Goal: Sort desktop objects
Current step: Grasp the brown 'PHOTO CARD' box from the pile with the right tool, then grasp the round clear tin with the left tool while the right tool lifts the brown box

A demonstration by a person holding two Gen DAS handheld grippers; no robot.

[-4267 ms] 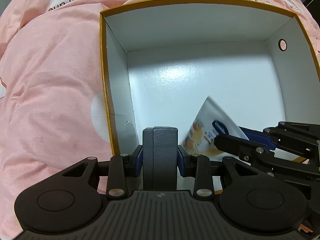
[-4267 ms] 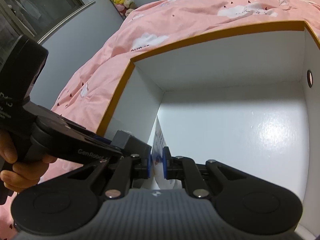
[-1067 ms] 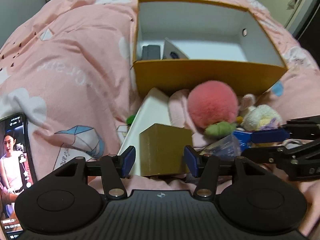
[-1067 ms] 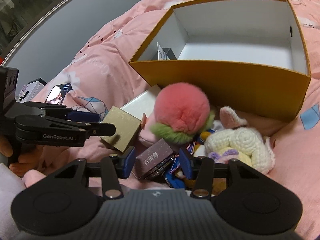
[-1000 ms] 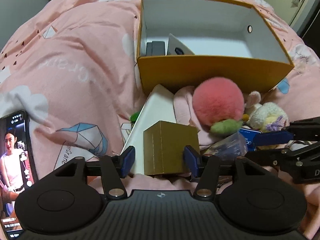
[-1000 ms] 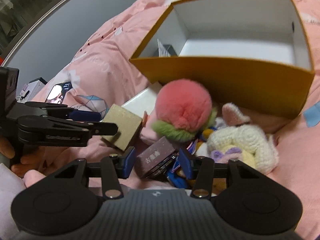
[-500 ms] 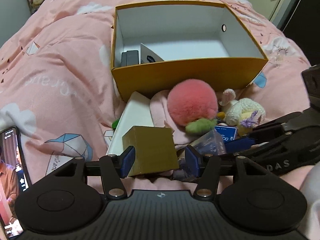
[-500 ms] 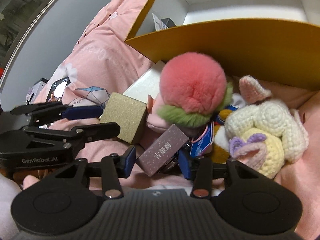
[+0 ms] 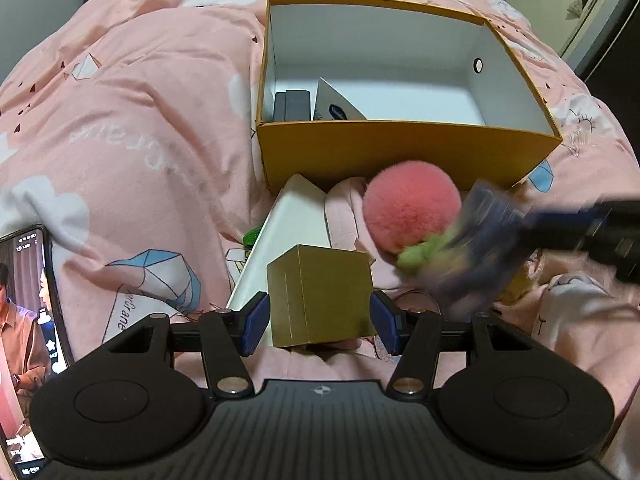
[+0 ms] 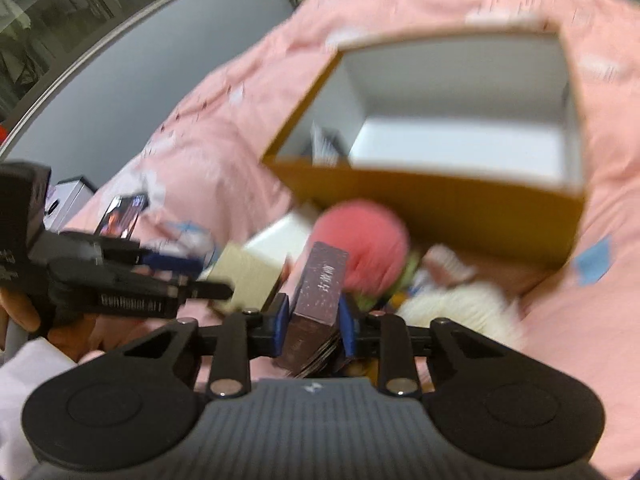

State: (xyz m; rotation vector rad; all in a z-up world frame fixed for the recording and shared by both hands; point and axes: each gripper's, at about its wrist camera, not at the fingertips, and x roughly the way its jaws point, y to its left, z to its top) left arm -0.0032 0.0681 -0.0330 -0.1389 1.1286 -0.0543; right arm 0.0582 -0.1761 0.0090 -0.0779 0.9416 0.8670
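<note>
A gold cube box (image 9: 320,296) sits on the pink bedding between the pads of my left gripper (image 9: 320,320). The pads stand close beside its two sides, and I see no squeeze. My right gripper (image 10: 314,320) has its jaws closing on a dark maroon box with printed characters (image 10: 320,284). It holds that box lifted above the pile, and the left wrist view shows it as a blur (image 9: 480,256). The open orange storage box (image 9: 400,152) lies beyond, with a dark grey case (image 9: 294,104) and a white tube (image 9: 336,106) in its left corner.
A pink pom-pom toy (image 9: 408,208), a white flat box (image 9: 288,232) and a cream crochet toy (image 10: 452,304) lie in front of the orange box. A lit phone (image 9: 24,320) rests on the bedding at far left. A hand (image 10: 24,316) holds the left gripper.
My right gripper has shut on the maroon box and risen with it off the pile. The left gripper has stayed around the gold box.
</note>
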